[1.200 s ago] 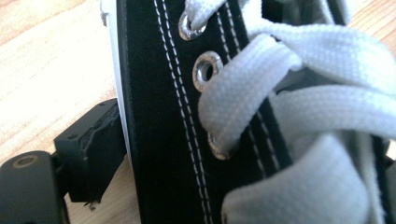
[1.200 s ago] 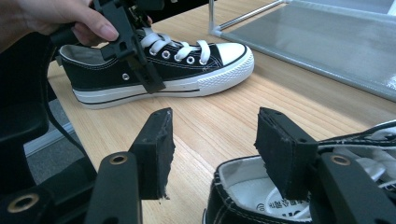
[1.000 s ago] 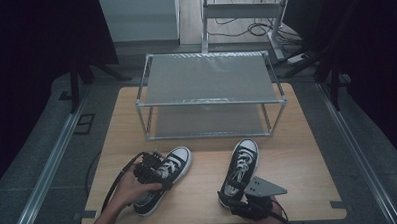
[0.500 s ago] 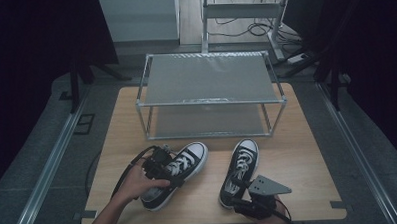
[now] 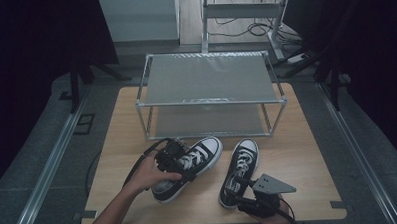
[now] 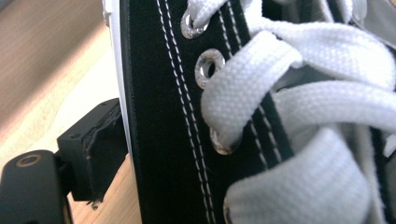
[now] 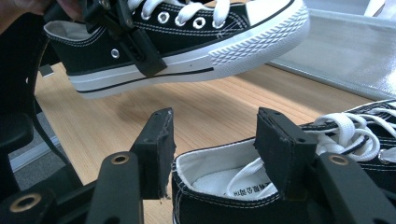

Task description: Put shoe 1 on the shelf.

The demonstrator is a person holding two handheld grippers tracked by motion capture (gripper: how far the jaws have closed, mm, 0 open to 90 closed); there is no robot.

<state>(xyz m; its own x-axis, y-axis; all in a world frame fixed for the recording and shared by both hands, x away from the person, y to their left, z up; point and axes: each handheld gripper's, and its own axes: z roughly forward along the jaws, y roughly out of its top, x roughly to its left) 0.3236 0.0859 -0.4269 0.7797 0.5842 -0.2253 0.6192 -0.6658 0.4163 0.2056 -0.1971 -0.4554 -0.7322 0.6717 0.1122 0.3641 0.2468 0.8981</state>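
Note:
My left gripper (image 5: 177, 162) is shut on the side wall of a black canvas sneaker (image 5: 198, 159) with white laces and holds it tilted above the table. In the left gripper view one jaw presses the outside of that sneaker (image 6: 159, 116), while the other is hidden inside it. The right gripper view has the lifted sneaker (image 7: 187, 37) hanging clear of the wood. A second sneaker (image 5: 241, 168) lies flat on the table. My right gripper (image 7: 219, 149) stands open at its heel (image 7: 219, 186), one jaw outside the collar and one over the opening.
A two-shelf metal rack (image 5: 211, 99) stands at the back of the wooden table (image 5: 308, 158). Bare wood lies left and right of the shoes. Dark floor, rails and cables surround the table.
The left hand has raised its sneaker off the table and carried it right and toward the rack. The right gripper and the second sneaker have stayed put.

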